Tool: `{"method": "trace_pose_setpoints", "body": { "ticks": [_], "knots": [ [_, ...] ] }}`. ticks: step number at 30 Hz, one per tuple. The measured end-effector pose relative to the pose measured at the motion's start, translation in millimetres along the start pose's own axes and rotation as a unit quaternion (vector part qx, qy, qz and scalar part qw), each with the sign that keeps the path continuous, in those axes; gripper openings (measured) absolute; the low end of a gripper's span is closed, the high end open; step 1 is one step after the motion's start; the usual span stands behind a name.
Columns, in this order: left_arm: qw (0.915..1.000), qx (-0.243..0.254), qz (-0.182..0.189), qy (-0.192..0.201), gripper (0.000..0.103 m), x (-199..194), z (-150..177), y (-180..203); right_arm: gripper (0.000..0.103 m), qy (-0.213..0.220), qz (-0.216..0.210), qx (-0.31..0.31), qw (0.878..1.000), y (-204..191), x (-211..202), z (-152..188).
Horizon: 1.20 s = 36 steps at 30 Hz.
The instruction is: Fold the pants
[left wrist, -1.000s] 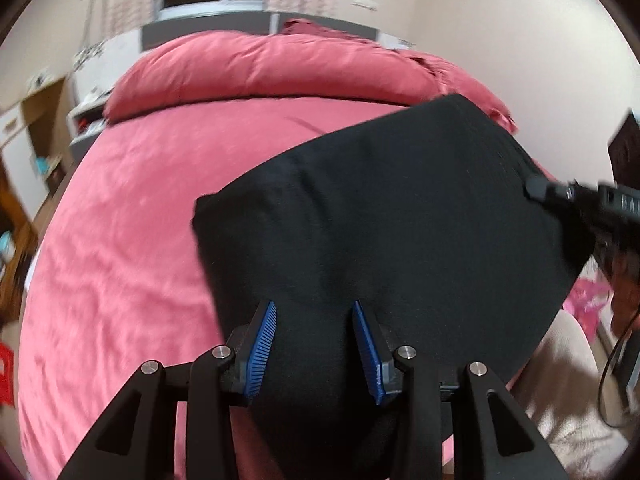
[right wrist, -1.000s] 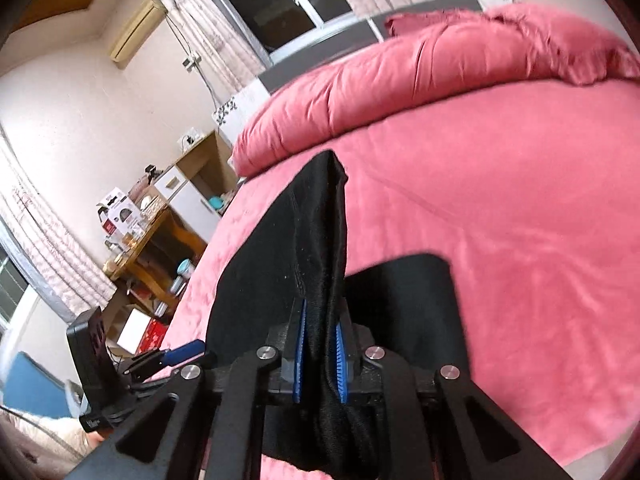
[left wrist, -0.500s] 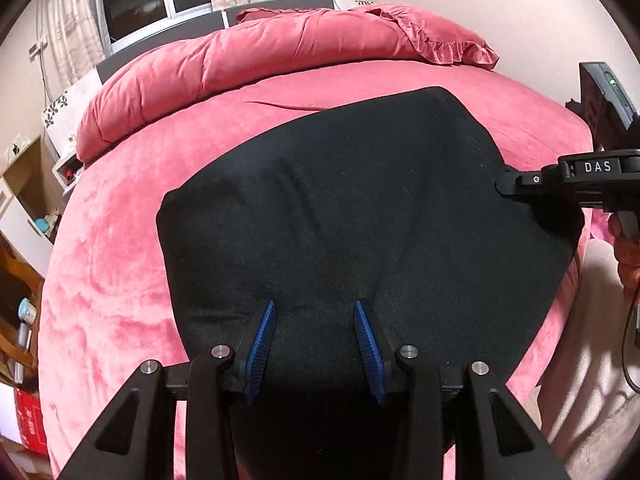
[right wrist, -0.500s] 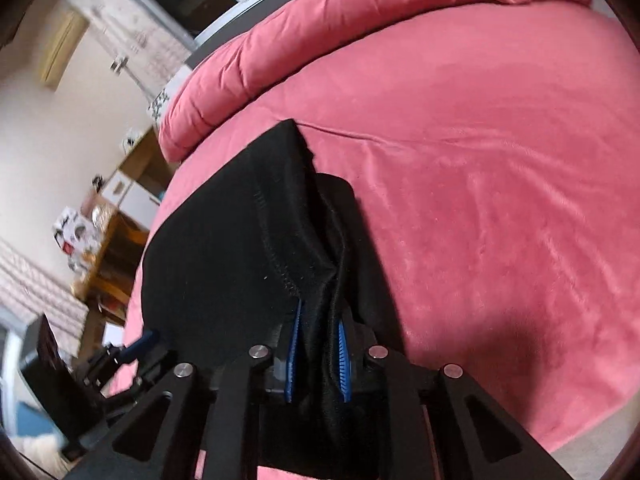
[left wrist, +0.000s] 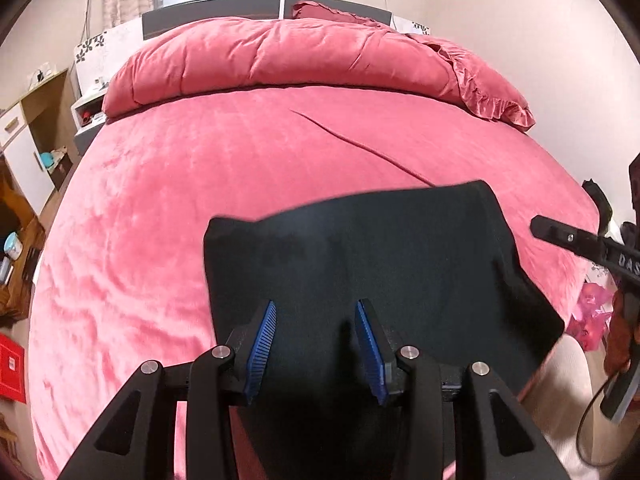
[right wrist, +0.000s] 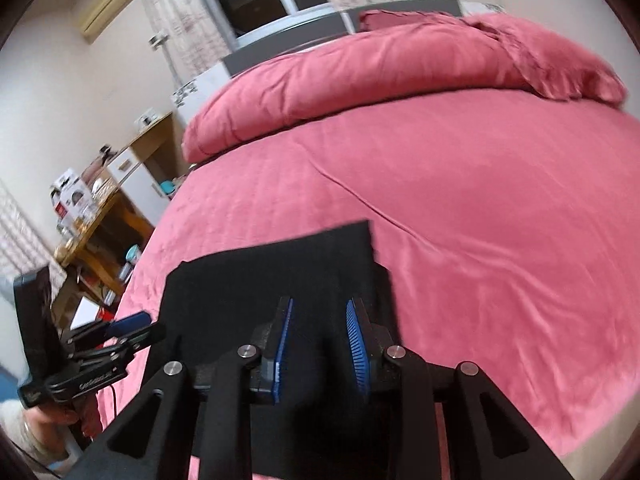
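The black pants [left wrist: 360, 264] lie as a flat, folded rectangle at the near edge of the pink bed [left wrist: 200, 184], with one corner reaching slightly past the mattress edge on your right. The cloth looks released: both of your grippers hover above it with nothing between their pads. Judging by how squarely the panel sits, the fold in hand seems laid down, and the work now is to neaten it or start another fold.

To do that well, look over the far edge first. In the right wrist view a lower layer peeks out beyond the top layer's right side, so the edges are not quite matched there; tug that side flush before pressing anything flat. Pinch both layers together at a corner, not just the top one, or the stack will shear. Bring the two corners over at the same pace so that the crease runs straight, and lay the cloth down instead of dropping it, since the plush bedspread will probably drag on it.

Your left gripper [left wrist: 316, 344] has its jaws spread wide, over the near middle of the pants, slightly left of centre. Your right gripper [right wrist: 320, 344] is likewise parted, over the near right portion, with the right edge of the cloth just beyond its outer finger. Whether either touches the fabric, you cannot tell from these views. The rolled pink duvet [left wrist: 280, 64] lies well apart, at the head of the bed.
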<state>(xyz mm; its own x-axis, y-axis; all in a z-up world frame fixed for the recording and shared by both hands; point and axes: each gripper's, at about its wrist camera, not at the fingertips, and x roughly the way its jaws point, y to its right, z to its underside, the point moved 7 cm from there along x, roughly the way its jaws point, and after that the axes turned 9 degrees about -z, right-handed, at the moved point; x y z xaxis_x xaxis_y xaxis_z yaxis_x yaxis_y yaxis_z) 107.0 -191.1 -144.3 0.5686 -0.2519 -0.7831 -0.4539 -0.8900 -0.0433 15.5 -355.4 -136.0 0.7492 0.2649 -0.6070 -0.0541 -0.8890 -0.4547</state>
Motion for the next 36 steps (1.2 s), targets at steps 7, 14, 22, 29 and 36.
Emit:
{"method": "trace_pose_setpoints", "body": {
  "ticks": [7,14,22,29,36],
  "knots": [
    [0.9988,0.040,-0.026,0.001,0.042,22,-18,21,0.029,-0.030,-0.001,-0.079,0.996,-34,40,-8],
    [0.9976,0.051,-0.046,-0.008,0.042,43,-17,26,0.029,-0.064,0.047,-0.118,0.990,-25,76,-5],
    [0.9981,0.042,-0.038,-0.024,0.043,61,-19,25,0.025,-0.062,0.065,-0.086,0.992,5,88,-6],
    [0.9980,0.039,-0.037,-0.034,0.044,79,-19,27,0.011,-0.042,0.049,-0.040,0.997,35,101,0],
    [0.9985,0.035,-0.032,-0.029,0.044,71,-18,25,0.010,-0.027,0.029,-0.023,0.999,34,92,-2]
  ]
}}
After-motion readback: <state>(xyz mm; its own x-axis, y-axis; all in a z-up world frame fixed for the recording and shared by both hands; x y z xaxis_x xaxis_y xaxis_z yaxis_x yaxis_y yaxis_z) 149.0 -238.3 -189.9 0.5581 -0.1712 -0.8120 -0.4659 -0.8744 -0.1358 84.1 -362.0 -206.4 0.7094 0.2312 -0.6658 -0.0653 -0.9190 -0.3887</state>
